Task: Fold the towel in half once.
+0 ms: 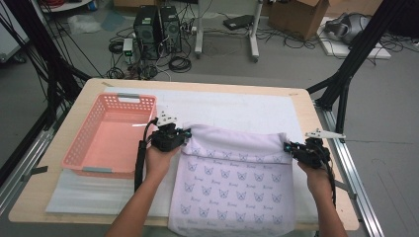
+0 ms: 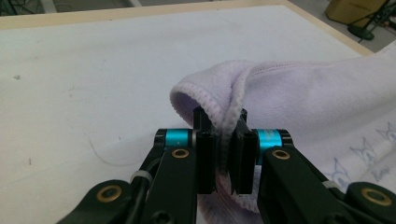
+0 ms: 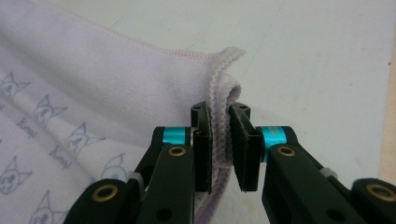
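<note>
Lilac fleece towel with cat-face print (image 1: 232, 182) lies on white-padded wooden surface (image 1: 237, 108), near edge draping over front, far edge folded back. Your left claw (image 2: 227, 140) pinches far-left corner; right claw (image 3: 219, 135) pinches far-right corner.

Risk: hems sit near pad tips; uneven pull likely slips one corner, skewing fold.

Claw views show bite on hem. High view adds pink plastic basket (image 1: 111, 136) to left of towel, plus overhang.

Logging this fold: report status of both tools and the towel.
Left tool and right tool each shut on a towel corner. Far edge lifted, folding over. Pink basket alongside, clear.
</note>
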Motion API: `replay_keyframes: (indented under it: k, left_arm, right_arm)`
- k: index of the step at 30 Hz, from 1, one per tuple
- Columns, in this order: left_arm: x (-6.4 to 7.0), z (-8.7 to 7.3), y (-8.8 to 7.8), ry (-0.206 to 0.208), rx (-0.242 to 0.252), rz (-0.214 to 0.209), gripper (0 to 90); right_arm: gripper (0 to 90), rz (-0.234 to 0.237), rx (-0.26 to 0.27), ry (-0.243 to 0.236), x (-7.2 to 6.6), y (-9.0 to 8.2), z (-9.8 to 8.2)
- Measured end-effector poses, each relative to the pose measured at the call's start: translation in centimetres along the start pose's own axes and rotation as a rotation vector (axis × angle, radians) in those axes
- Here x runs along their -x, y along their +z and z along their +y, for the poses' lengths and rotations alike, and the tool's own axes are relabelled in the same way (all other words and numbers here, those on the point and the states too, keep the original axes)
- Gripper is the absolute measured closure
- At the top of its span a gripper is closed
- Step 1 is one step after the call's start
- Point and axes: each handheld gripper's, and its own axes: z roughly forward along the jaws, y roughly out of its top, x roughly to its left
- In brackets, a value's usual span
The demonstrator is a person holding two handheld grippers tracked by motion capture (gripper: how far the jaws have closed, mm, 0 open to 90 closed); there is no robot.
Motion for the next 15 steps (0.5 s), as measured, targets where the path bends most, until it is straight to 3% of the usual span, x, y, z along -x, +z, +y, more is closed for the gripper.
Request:
replay_keyframes:
  k: [5,12,15]
  left_arm:
    - [-0.5,0.3,0.9,-0.015,0.014,0.023,82.7]
    - [-0.8,-0.2,1.8,-0.006,-0.031,0.047,82.6]
    - [-0.9,-0.5,2.0,-0.001,-0.052,0.055,81.7]
  right_arm:
    - [80.2,-0.010,-0.001,0.040,0.8,1.3,0.9]
    - [80.2,-0.031,-0.021,0.063,1.0,3.0,0.9]
    - [79.2,-0.045,-0.029,0.051,0.8,3.6,1.0]
